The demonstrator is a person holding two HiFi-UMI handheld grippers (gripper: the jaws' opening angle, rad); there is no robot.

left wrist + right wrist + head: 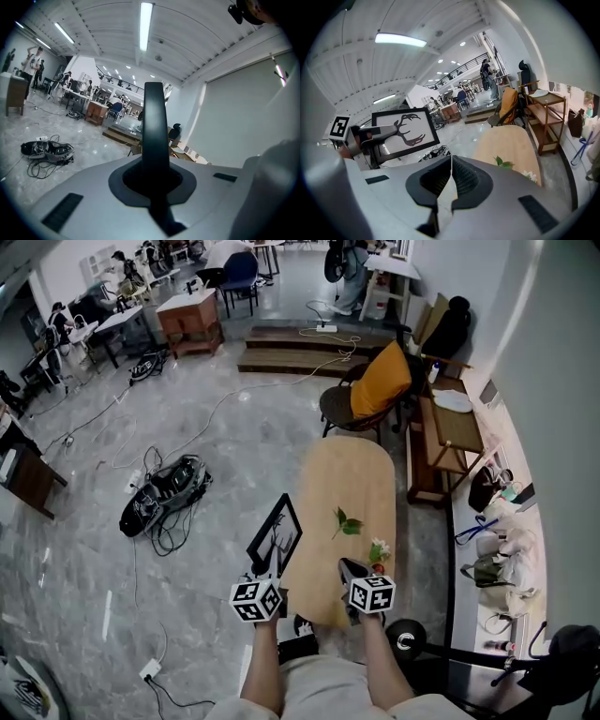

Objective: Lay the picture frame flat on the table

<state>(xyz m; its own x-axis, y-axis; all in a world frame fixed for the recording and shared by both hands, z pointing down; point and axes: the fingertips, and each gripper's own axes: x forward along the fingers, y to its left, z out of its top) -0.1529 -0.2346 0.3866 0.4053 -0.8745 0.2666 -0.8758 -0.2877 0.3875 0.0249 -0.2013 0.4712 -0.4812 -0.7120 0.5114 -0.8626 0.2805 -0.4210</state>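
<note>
Left gripper (152,177): jaws clamped on the picture frame (154,122), which shows edge-on as a dark upright bar. Right gripper (450,174): jaws together, nothing between them, over the table's (352,474) near end. The frame stands tilted at the table's left edge, near end, antler print facing right.

To do it well: carry it right over bare wood and turn the print up. Keep it short of the leaf sprig (347,523) and flower (378,549). Let go only once the back lies flat.

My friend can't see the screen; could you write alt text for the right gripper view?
The left claw holds up a black picture frame with an antler drawing, left of a long wooden table. In the foreground, the right claw is shut and empty.
</note>
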